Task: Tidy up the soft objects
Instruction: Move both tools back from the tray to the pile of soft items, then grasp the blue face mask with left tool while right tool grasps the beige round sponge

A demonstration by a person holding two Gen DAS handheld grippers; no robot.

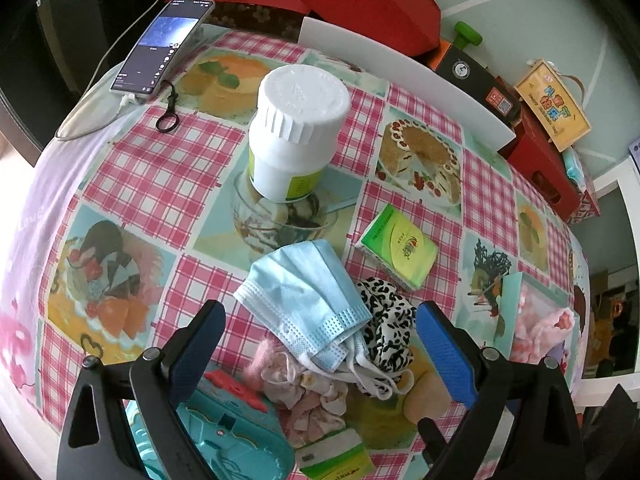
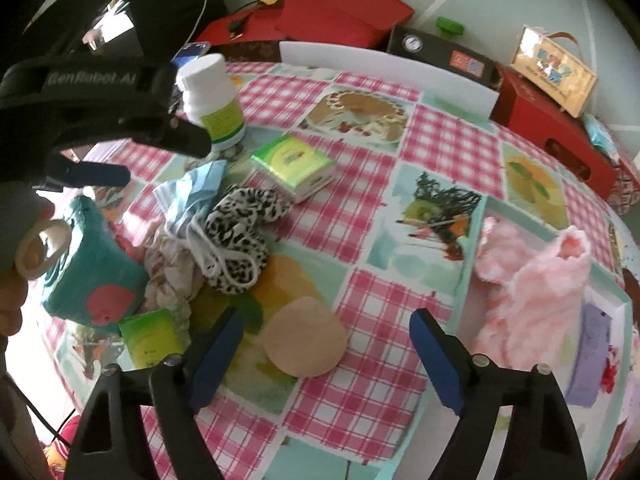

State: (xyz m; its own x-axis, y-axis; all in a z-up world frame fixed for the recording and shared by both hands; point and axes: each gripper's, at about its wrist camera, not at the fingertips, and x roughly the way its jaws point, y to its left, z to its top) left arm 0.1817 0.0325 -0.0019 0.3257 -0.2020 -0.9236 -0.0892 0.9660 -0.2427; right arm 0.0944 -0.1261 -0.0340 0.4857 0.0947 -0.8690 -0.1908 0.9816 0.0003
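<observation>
A heap of soft things lies on the checked tablecloth: a blue face mask [image 1: 304, 296], a leopard-print scrunchie [image 1: 388, 320] and a pink floral scrunchie [image 1: 304, 388]. My left gripper [image 1: 320, 344] hangs open right over this heap, and its pads touch nothing. In the right wrist view the same heap shows, with the scrunchie [image 2: 236, 236] and the mask [image 2: 200, 188], below the left gripper [image 2: 160, 160]. My right gripper [image 2: 326, 344] is open around a flat beige round puff [image 2: 306, 338], clear of both pads. A pink fluffy item [image 2: 532, 272] lies in a clear box [image 2: 472, 248].
A white bottle [image 1: 296, 128] stands on a glass dish behind the heap. A green tissue pack [image 1: 396, 248] lies to the right, a smaller green pack [image 2: 152, 340] and a teal toy [image 2: 92, 272] to the left. A phone [image 1: 160, 48] and red boxes [image 2: 556, 136] line the far edge.
</observation>
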